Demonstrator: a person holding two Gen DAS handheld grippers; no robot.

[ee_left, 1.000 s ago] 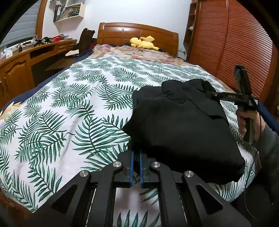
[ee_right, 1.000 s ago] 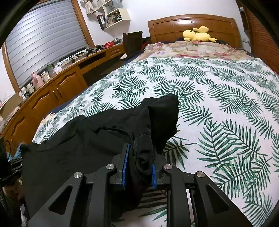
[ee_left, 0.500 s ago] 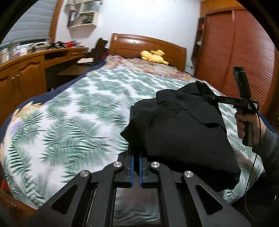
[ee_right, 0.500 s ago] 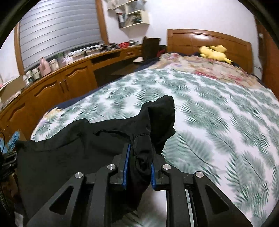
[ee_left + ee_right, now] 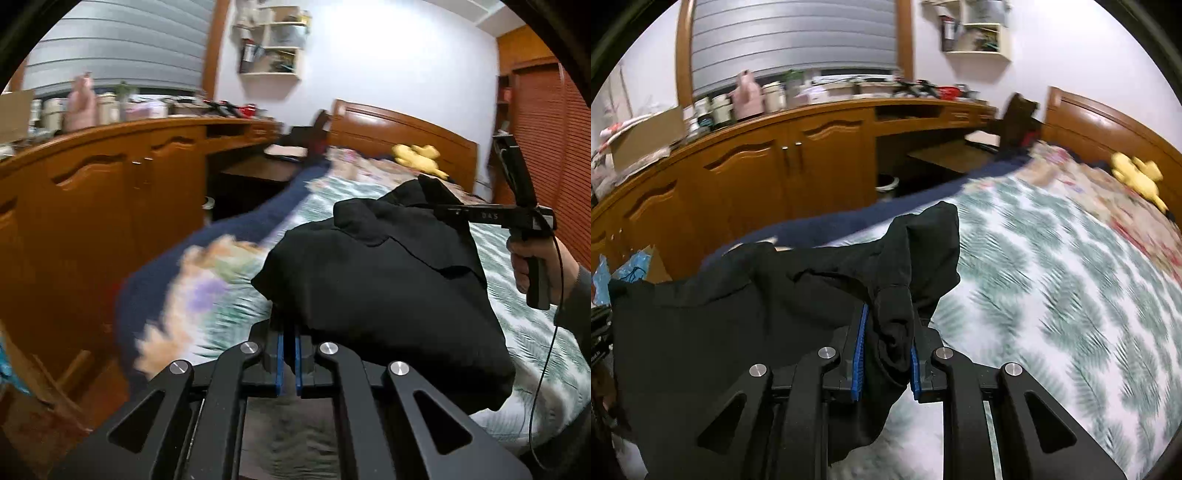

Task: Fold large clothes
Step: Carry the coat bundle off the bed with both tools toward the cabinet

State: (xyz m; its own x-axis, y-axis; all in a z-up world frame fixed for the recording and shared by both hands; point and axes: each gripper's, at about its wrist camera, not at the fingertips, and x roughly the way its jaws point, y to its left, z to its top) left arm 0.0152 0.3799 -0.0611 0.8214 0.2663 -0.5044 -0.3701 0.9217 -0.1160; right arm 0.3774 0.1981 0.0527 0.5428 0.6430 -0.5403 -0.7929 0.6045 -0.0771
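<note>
- Garment (image 5: 384,291): black, large, bunched and partly folded, held up between the two grippers over the near end of the bed (image 5: 517,332); lower edge hung past the bed's edge in the left wrist view.
- Left gripper (image 5: 289,354): blue pads nearly together, clamped on a lower corner of the garment; cloth rose straight out of the pads.
- Right gripper (image 5: 886,350): clenched on a thick wad of the same garment (image 5: 738,332); the blue pads (image 5: 857,362) stood apart only by the thickness of the cloth between them.
- In the right wrist view the cloth spread left from the pads in a wide sheet, with a peaked flap standing above the fingers.
- Right gripper also seen from the left wrist camera (image 5: 439,206), tip buried in the top of the garment, handle gripped by the person's right hand (image 5: 532,262); a thin cable hung from it.
- Bedspread (image 5: 1052,295): white with green leaf print, blurred in both views.
- Yellow plush toy (image 5: 421,155) lay near the wooden headboard (image 5: 399,129), well apart from the garment.
- Wooden cabinets (image 5: 768,177) ran along the wall beside the bed, top crowded with bottles and small items too blurred to name.
- Wall shelf (image 5: 273,40) above the cabinets; grey roller blind (image 5: 794,40) next to it.
</note>
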